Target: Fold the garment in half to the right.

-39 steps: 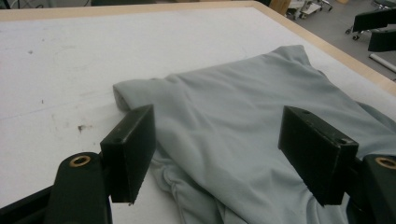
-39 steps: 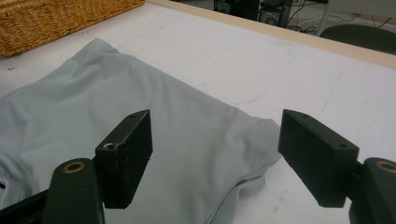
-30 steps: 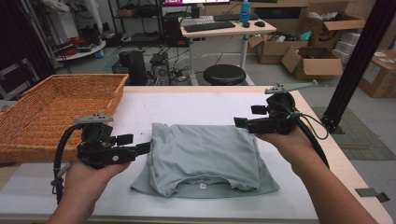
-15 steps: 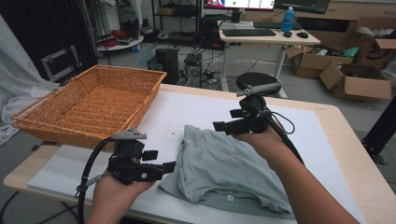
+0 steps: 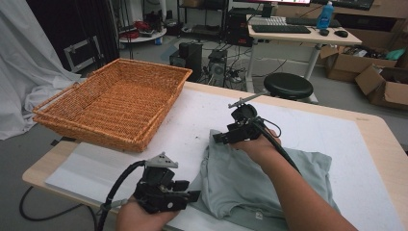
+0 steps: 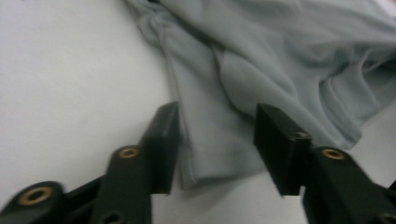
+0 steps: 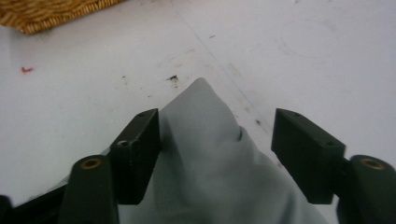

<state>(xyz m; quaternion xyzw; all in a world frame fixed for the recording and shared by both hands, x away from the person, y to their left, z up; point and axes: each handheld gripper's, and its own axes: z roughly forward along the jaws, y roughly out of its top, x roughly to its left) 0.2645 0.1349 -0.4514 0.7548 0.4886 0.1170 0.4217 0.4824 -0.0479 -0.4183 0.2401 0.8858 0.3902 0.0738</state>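
Observation:
A grey T-shirt [image 5: 240, 183] lies folded on the white table mat [image 5: 312, 130]. My left gripper [image 5: 195, 195] is low at the shirt's near left edge. In the left gripper view its jaws [image 6: 217, 121] have just been closing and stand apart, with the shirt's hem corner [image 6: 210, 140] lying flat between them. My right gripper [image 5: 216, 139] is at the shirt's far left corner. In the right gripper view its jaws [image 7: 217, 126] have just been closing around a raised peak of the shirt [image 7: 210, 177]. The left pad touches the cloth and the right pad is clear of it.
A wide wicker basket [image 5: 86, 127] stands on the table's far left, and its corner [image 7: 46, 14] shows in the right gripper view. Bare mat stretches right of the shirt to the wooden table edge [image 5: 389, 144]. A stool [image 5: 288, 85] and a desk stand beyond the table.
My right gripper has crossed leftward over the shirt to its far left corner. My left gripper has sunk to the near left edge. Both pairs of jaws stand narrower than before.

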